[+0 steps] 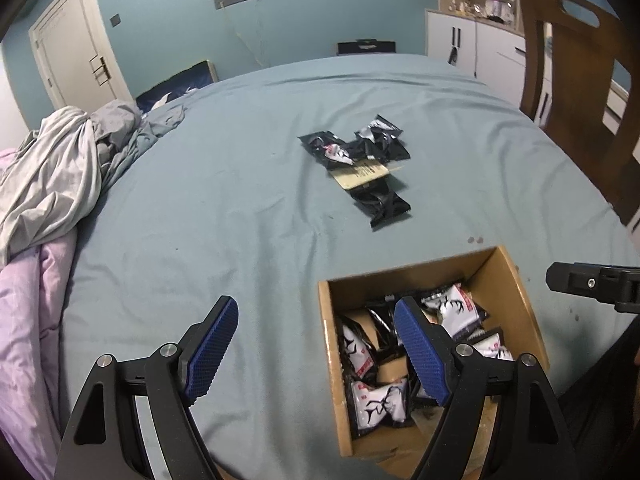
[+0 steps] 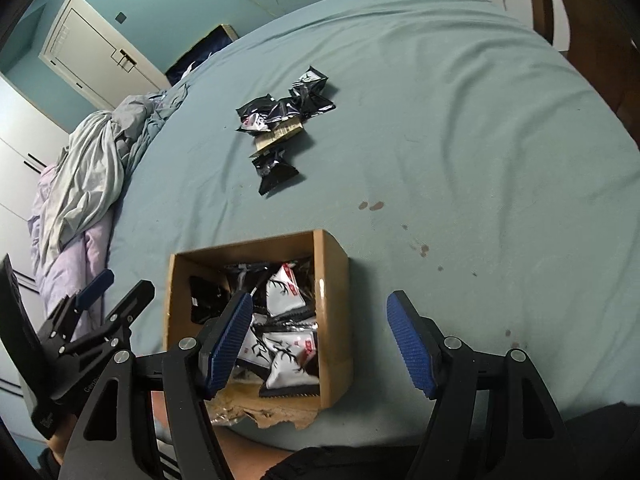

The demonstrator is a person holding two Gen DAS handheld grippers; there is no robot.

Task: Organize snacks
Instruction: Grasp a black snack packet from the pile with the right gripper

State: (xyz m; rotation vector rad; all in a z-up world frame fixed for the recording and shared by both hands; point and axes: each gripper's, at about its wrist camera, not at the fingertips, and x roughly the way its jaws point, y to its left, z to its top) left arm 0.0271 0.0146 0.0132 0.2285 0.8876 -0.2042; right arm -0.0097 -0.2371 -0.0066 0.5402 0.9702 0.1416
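An open cardboard box (image 1: 331,344) stands on the teal bed sheet and holds several black and white snack packets (image 1: 452,308). My left gripper (image 1: 316,344) hangs open at the box's left wall, one finger over the packets, nothing between its pads. Farther up the bed lies a small pile of loose black packets (image 1: 360,160) with a tan card among them. In the right wrist view my right gripper (image 2: 320,340) is open and empty above the box's (image 2: 336,280) right wall, over the packets (image 2: 284,292). The loose pile (image 2: 280,120) lies beyond. The left gripper (image 2: 116,292) shows at the left.
Crumpled grey bedding (image 1: 60,168) and a lilac quilt (image 1: 28,320) pile up along the bed's left side. A wooden chair (image 1: 580,92) stands at the right, with white cabinets (image 1: 480,44) behind it. The box's near flap (image 2: 280,416) is torn. A person's legs (image 2: 248,456) are at the bottom edge.
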